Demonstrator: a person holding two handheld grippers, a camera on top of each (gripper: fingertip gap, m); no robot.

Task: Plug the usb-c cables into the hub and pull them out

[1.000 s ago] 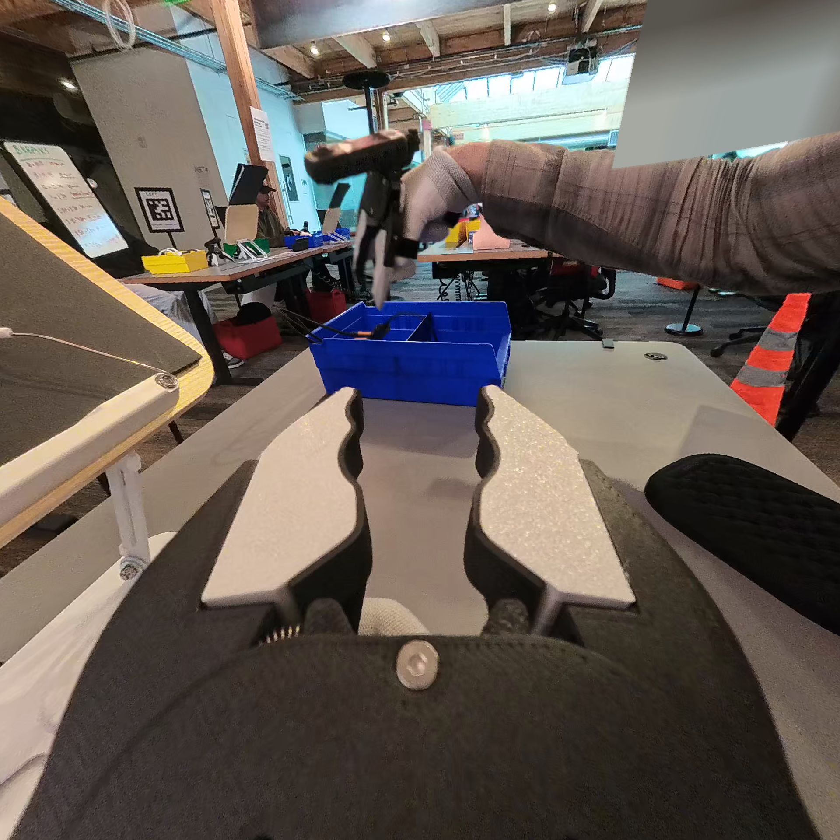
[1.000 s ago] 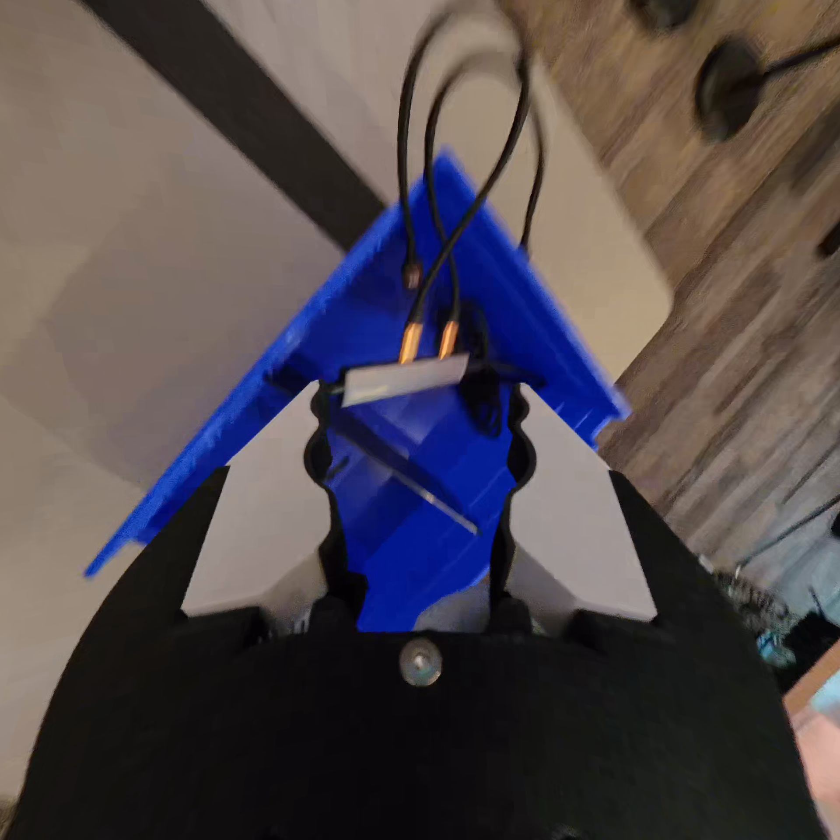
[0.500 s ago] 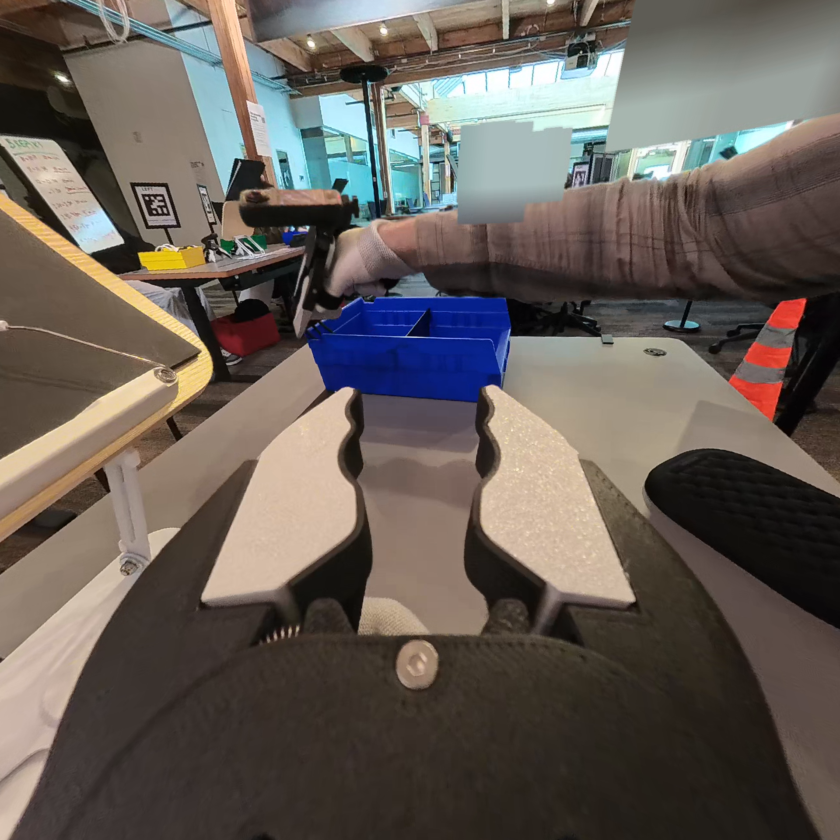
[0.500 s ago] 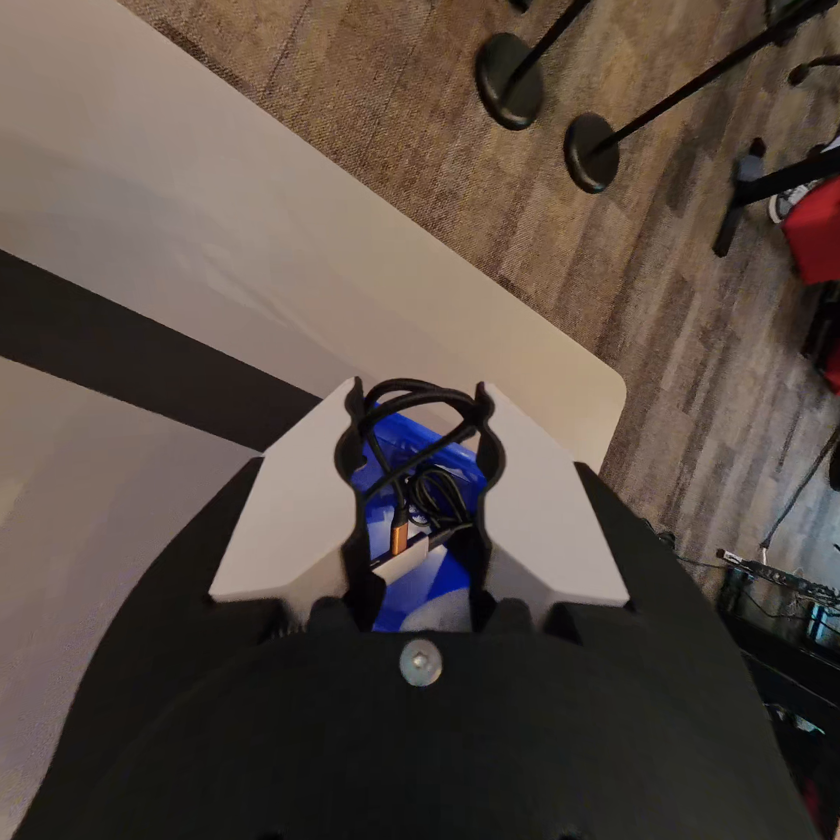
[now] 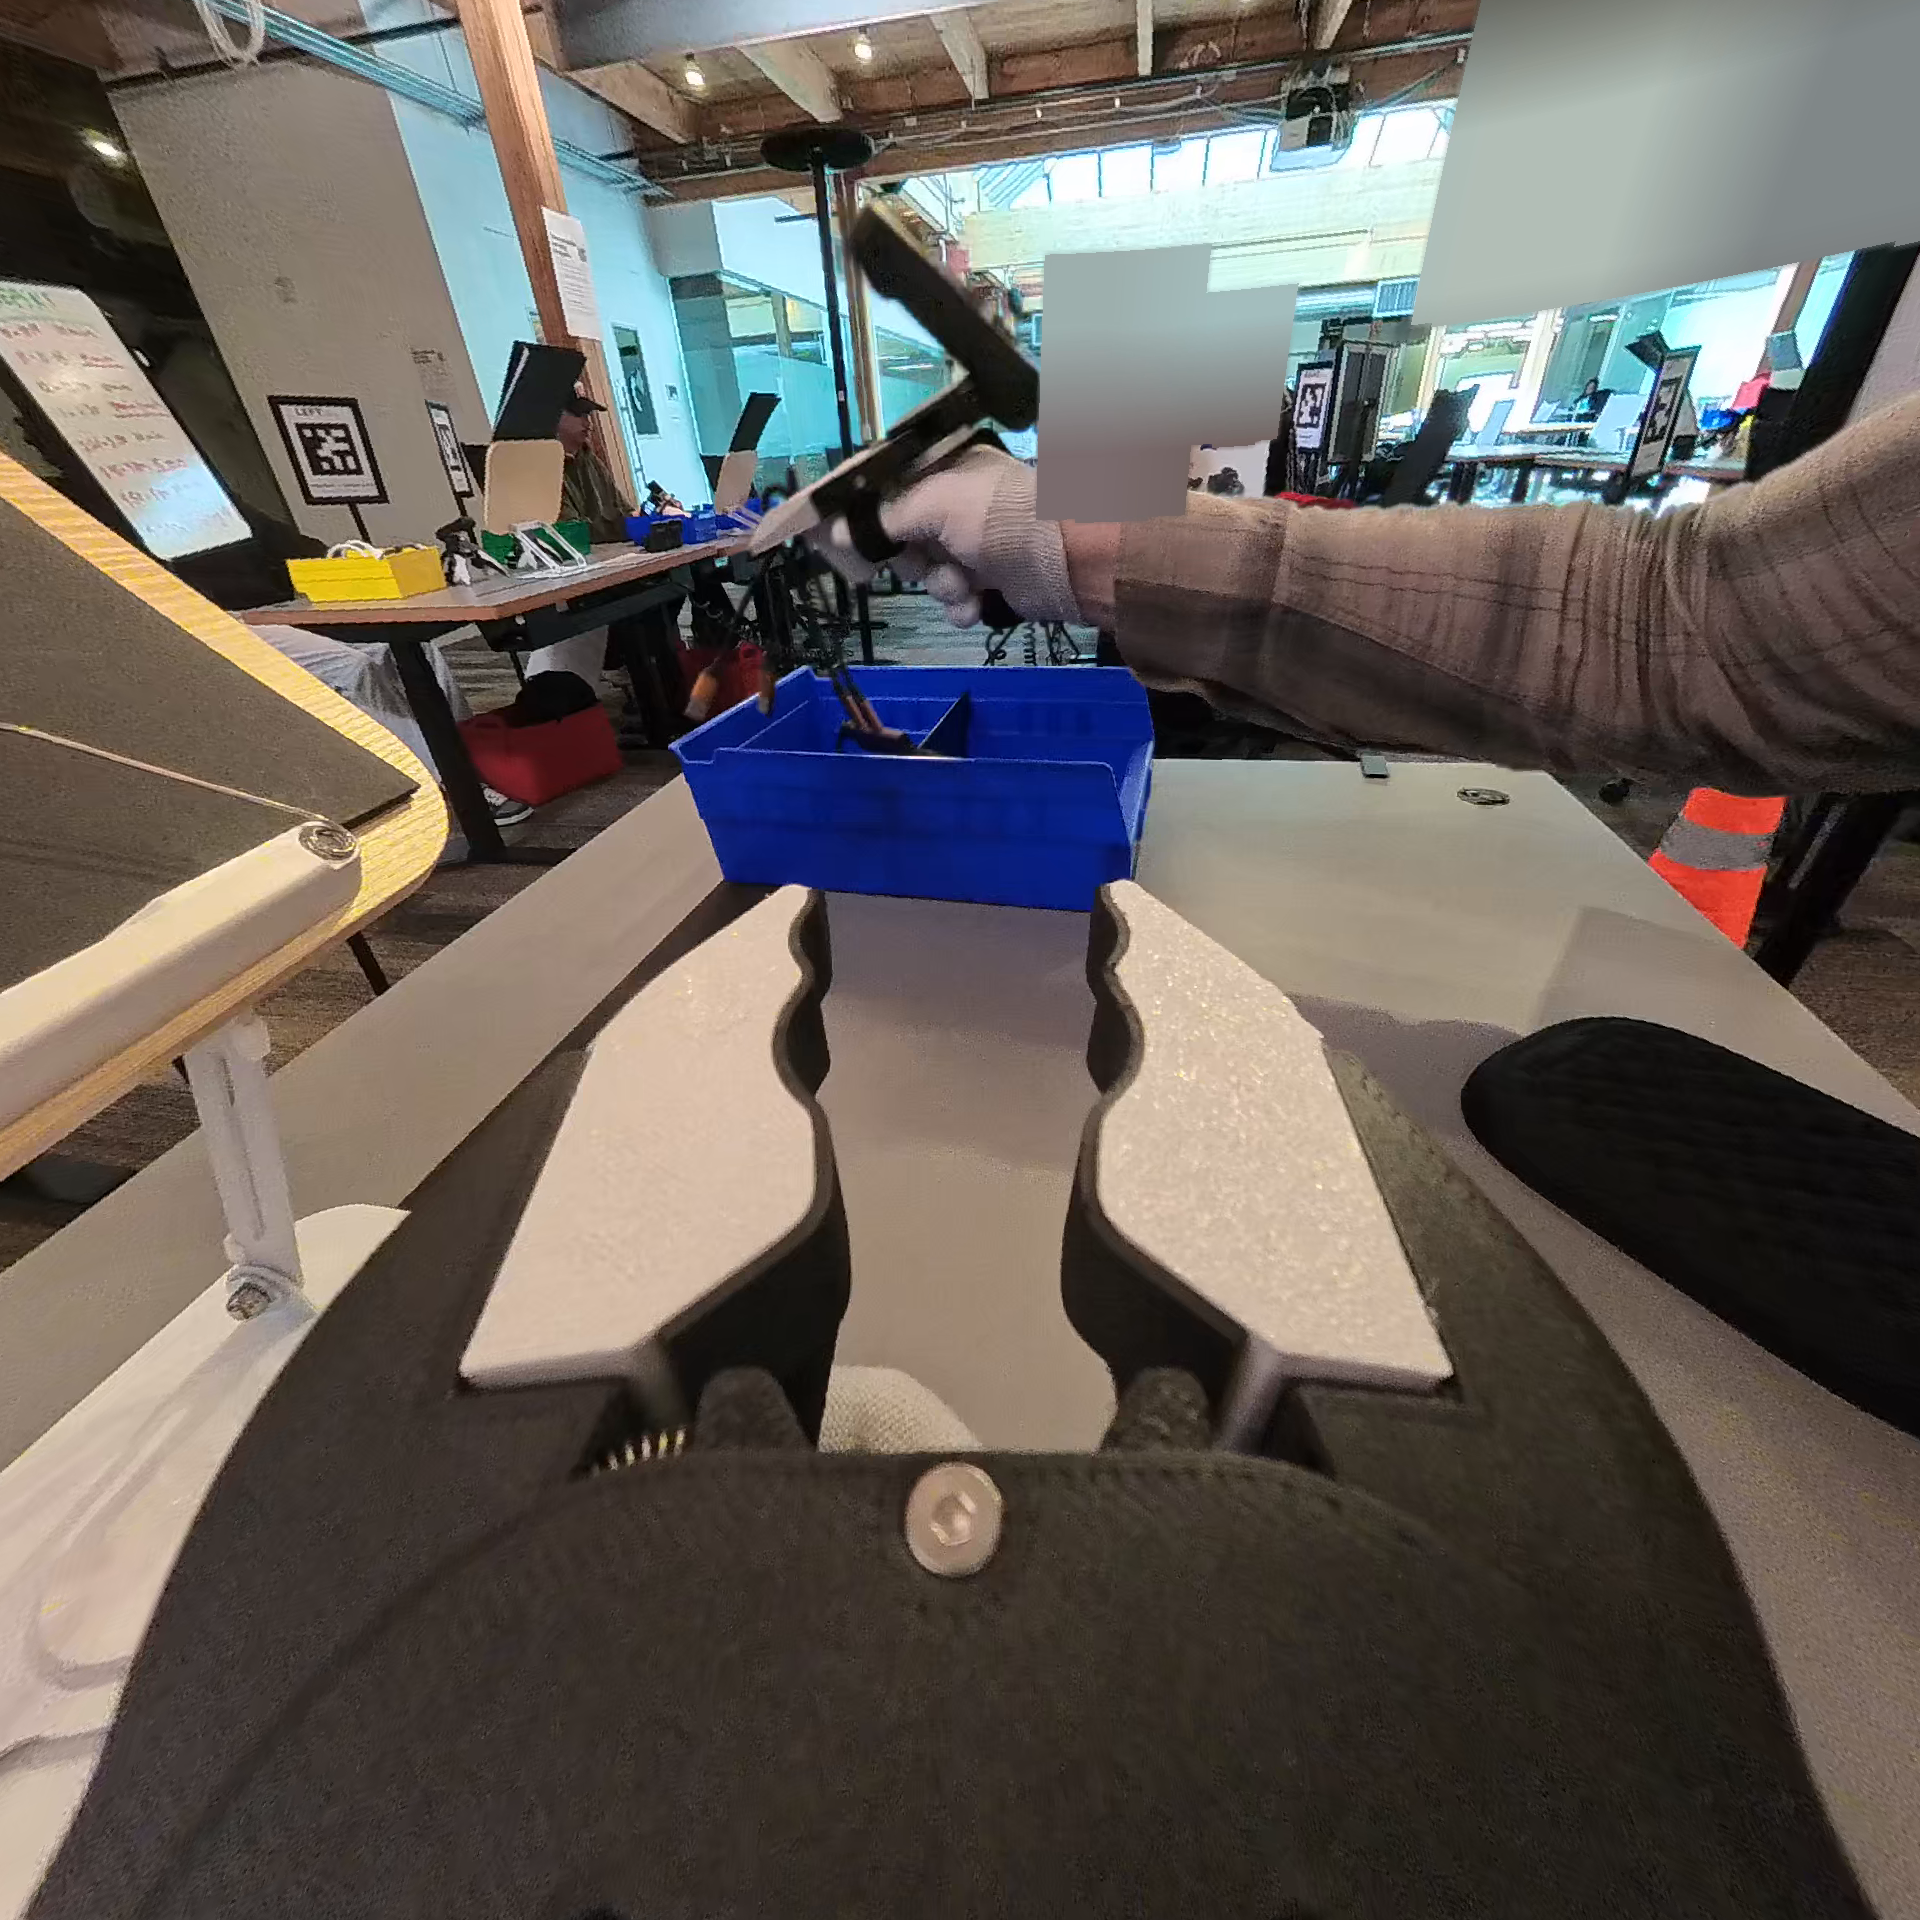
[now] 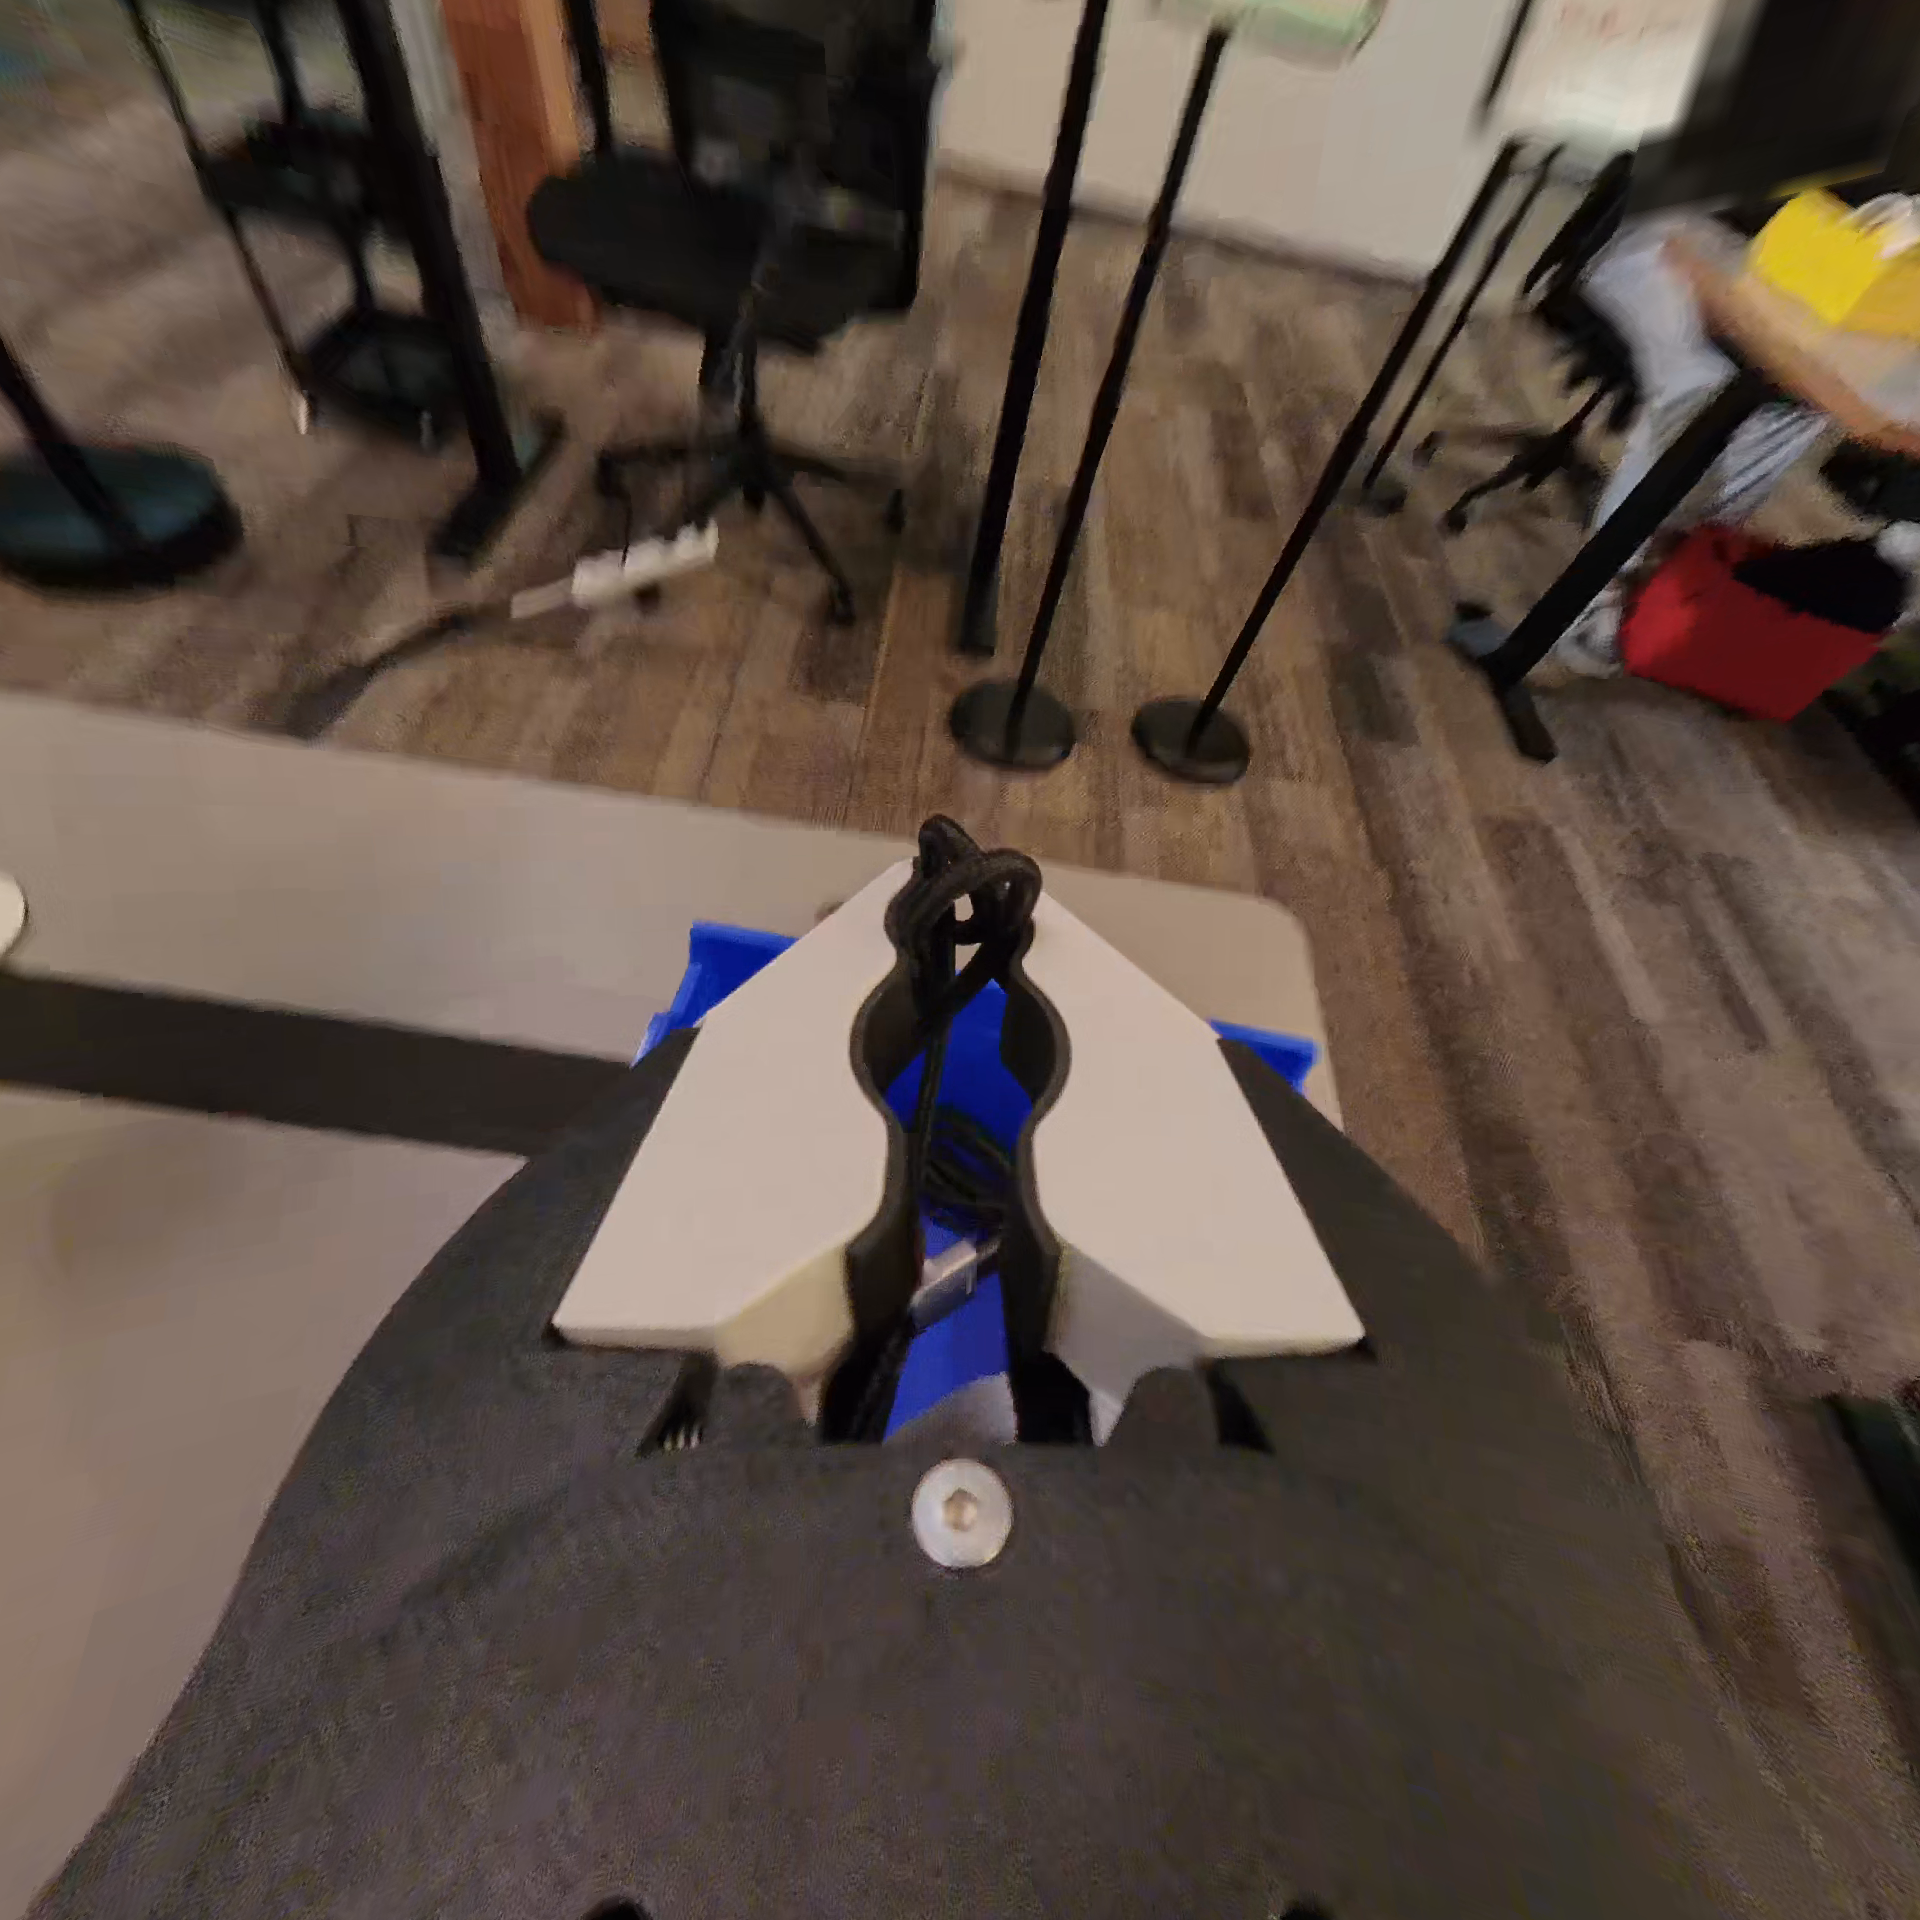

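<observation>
Right wrist view shows the right hand-held gripper (image 6: 961, 914), half a second ago open around the usb-c cables (image 6: 961, 904), now clamped on them, lifting them above the blue bin (image 5: 925, 805); left hand-held gripper (image 5: 956, 914) idles open over the bench (image 5: 1351, 883).

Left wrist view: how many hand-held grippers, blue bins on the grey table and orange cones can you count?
Hand-held grippers: 2 (left hand-held gripper open, right hand-held gripper shut on cables)
Blue bin: 1
Orange cone: 1
Total: 4
</observation>
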